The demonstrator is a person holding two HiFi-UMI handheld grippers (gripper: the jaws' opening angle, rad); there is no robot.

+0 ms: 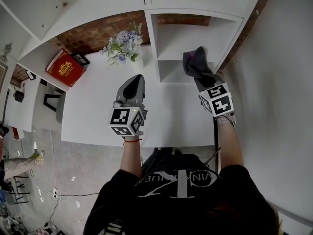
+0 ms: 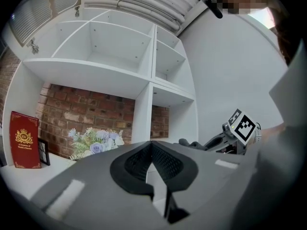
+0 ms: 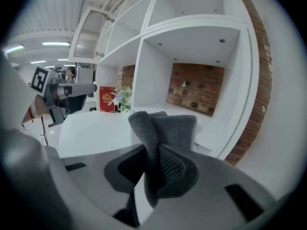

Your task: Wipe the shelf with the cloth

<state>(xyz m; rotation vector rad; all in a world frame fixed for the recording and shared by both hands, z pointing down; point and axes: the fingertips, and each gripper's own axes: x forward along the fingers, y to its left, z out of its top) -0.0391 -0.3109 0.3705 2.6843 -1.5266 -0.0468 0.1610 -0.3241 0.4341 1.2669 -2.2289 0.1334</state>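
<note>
At the right of the head view, the right hand-held gripper (image 1: 200,80) has its jaws clamped on a bunched dark grey cloth (image 1: 194,62), which sticks up past the tips at the mouth of the lower right compartment of the white shelf unit (image 1: 195,38), just above its floor. The left hand-held gripper (image 1: 136,82) hangs at frame centre over the white worktop (image 1: 93,116), its jaws closed tip to tip with nothing between them. A bunch of flowers (image 1: 124,45) and a red book (image 1: 66,68) stand toward the upper left, against the brick wall
</note>
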